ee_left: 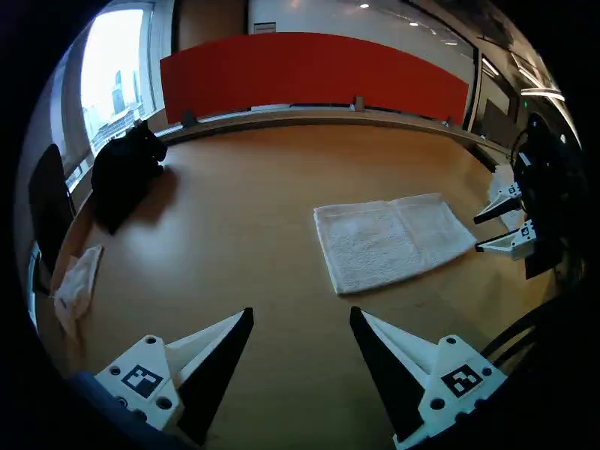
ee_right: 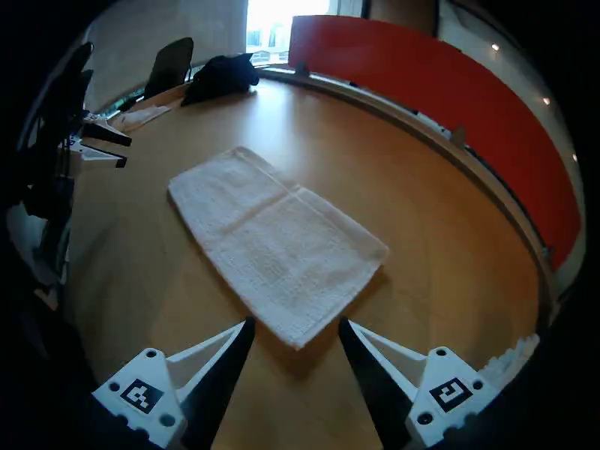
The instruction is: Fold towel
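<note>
A white towel (ee_left: 390, 240) lies flat on the wooden table (ee_left: 262, 195), with a crease across its middle. My left gripper (ee_left: 301, 322) is open and hangs over bare wood, well short of the towel's near edge. In the left gripper view the right gripper (ee_left: 475, 234) stands open at the towel's right end. In the right gripper view the towel (ee_right: 274, 240) stretches away from me, its near corner just ahead of my open right gripper (ee_right: 296, 330). The left gripper (ee_right: 124, 150) shows far off to the left, open.
A black bag (ee_left: 127, 172) sits at the table's far left corner beside a window. A second white cloth (ee_left: 75, 289) lies at the left edge. A red partition (ee_left: 315, 75) runs along the table's far side. A dark chair (ee_right: 169, 64) stands beyond the table.
</note>
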The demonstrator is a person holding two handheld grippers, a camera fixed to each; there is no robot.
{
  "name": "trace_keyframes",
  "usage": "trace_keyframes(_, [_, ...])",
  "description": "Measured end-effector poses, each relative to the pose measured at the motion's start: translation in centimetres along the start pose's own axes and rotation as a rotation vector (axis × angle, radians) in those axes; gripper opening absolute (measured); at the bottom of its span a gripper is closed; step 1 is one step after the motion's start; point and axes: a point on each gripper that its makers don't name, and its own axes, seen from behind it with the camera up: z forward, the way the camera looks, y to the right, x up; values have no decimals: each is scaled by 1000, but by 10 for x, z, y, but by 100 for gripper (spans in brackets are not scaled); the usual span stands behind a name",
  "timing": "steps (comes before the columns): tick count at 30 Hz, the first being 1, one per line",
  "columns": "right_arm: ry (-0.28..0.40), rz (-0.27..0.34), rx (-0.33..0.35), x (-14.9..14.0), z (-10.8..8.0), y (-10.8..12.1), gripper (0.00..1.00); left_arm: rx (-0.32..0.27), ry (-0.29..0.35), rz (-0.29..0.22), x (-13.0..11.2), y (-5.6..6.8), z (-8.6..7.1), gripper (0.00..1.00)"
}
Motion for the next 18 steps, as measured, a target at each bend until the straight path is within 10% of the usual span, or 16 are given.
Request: trace_keyframes(18, [-54, -38, 59, -15, 9, -3, 64, 50, 59, -55, -4, -14, -15, 96])
